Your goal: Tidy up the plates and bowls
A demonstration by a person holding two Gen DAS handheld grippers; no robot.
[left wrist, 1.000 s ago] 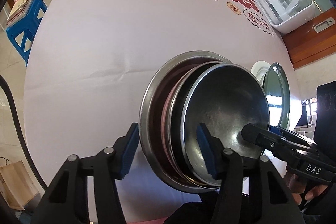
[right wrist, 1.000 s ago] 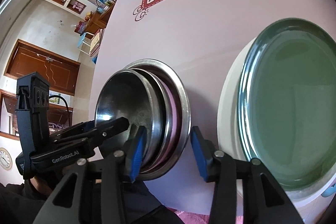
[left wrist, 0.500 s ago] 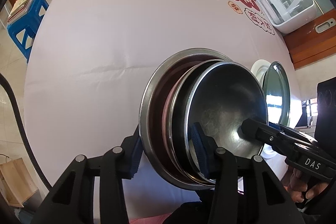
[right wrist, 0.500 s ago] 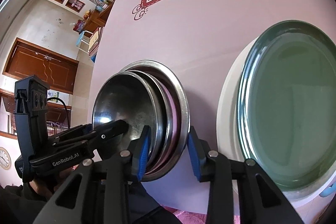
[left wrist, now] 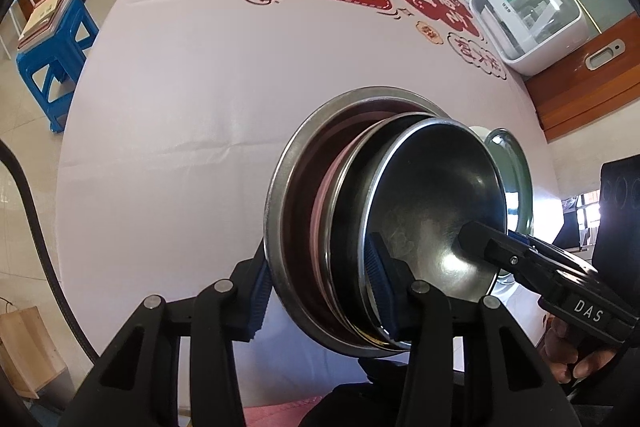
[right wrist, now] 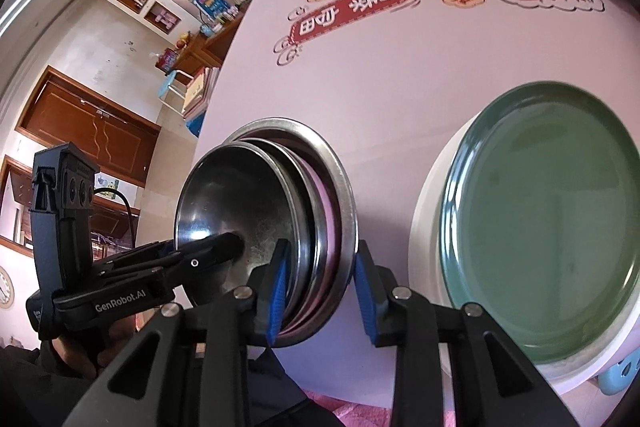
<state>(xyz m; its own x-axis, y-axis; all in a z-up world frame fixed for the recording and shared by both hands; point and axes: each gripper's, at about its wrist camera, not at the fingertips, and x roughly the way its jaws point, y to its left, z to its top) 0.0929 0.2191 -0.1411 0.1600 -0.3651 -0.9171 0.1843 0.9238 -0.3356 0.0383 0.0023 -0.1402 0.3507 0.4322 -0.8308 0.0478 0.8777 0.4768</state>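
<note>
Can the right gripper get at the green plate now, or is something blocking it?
Probably not at once: the right gripper is clamped on the rim of the nested bowls, so it must release first. Otherwise the green plate lies uncovered just beside it, with only bare tablecloth between.

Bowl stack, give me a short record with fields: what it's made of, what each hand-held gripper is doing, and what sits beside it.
stack: nested metal bowls with a pink one between them, on the printed tablecloth
left hand-held gripper: jaws have just closed; pads clamp the stack's rims on its left side
right hand-held gripper: jaws have just closed; pads clamp the stack's rims on its right side
beside stack: green plate on a white plate, to the right
</note>
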